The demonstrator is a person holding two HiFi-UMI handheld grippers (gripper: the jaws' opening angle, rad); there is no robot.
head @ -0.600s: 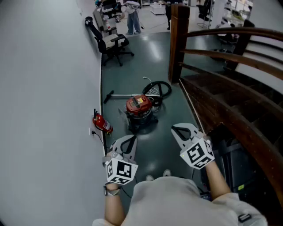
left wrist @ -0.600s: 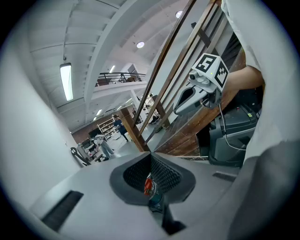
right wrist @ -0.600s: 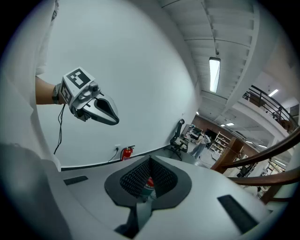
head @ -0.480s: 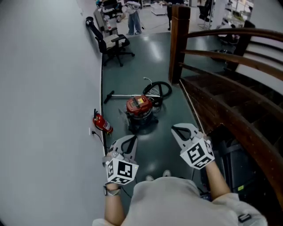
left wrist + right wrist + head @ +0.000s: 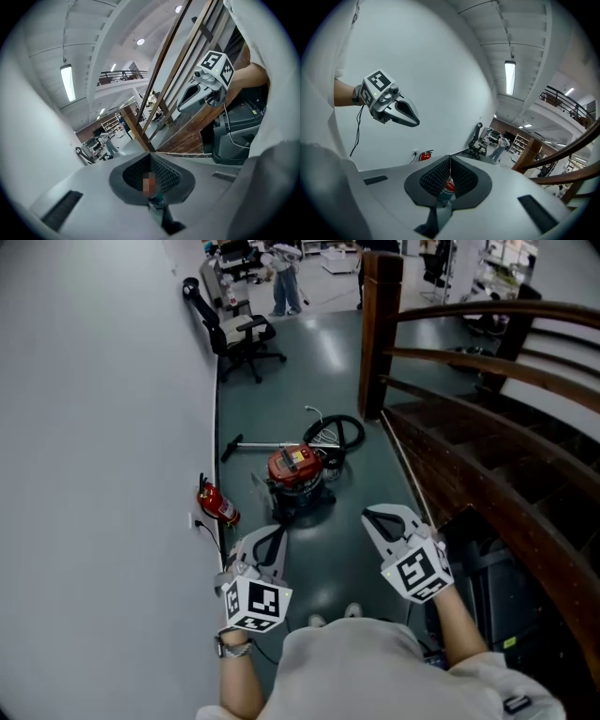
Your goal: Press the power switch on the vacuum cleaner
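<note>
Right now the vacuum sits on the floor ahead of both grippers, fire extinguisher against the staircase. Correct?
Wrong on one point: the fire extinguisher is against the wall, opposite the staircase; the head view shows it. The vacuum does sit on the floor ahead.

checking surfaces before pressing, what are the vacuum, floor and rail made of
Vacuum: red top looks like glossy plastic; dark drum too small to tell. Floor: smooth dark green coating, probably painted, shiny with light reflections. Rail: dark brown wood, seemingly varnished, by its sheen.
</note>
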